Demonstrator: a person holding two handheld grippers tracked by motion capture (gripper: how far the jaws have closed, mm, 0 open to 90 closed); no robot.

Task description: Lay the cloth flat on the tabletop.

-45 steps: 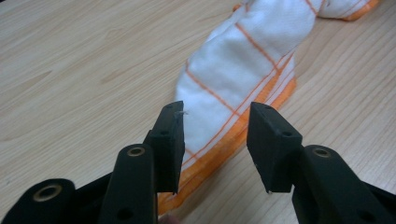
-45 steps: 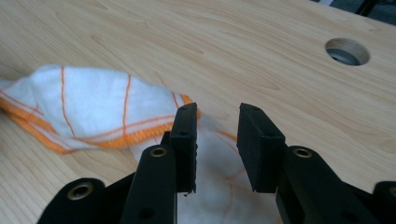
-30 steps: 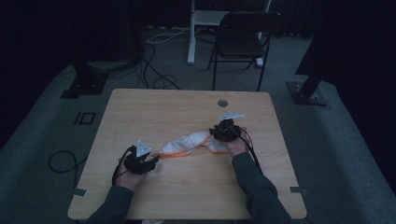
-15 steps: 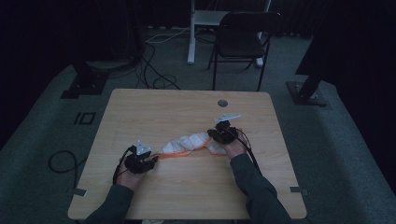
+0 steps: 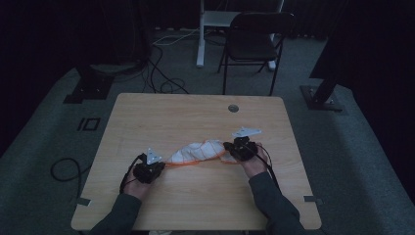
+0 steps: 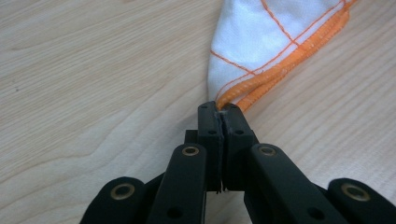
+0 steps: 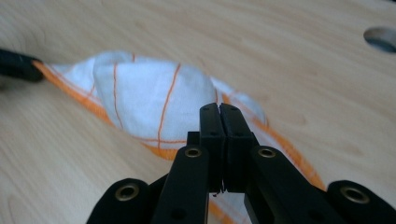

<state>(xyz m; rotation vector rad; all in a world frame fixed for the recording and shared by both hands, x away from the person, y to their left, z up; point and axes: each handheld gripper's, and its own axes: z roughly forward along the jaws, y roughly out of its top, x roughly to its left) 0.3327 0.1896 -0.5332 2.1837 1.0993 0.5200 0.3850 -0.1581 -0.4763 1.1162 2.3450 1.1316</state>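
Pinching only the orange hem of the cloth (image 6: pixel 261 46) at its corner, my left gripper (image 6: pixel 226 111), whose jaws have just closed, could lose it if I pull hard. My right gripper (image 7: pixel 219 109) looks clamped on the opposite edge, though its bite is hidden; the cloth sags bunched on the table (image 5: pixel 195 117) between them, so uneven tension might tug one end free.

A dim recording studio or lab: black curtains (image 5: pixel 58 34) close off the far side, stand bases (image 5: pixel 323 95) flank a lone wooden bench (image 5: pixel 195 117), cables (image 5: pixel 161 73) trail over grey carpet (image 5: pixel 44 142), and a folding chair (image 5: pixel 254 44) stands beyond.
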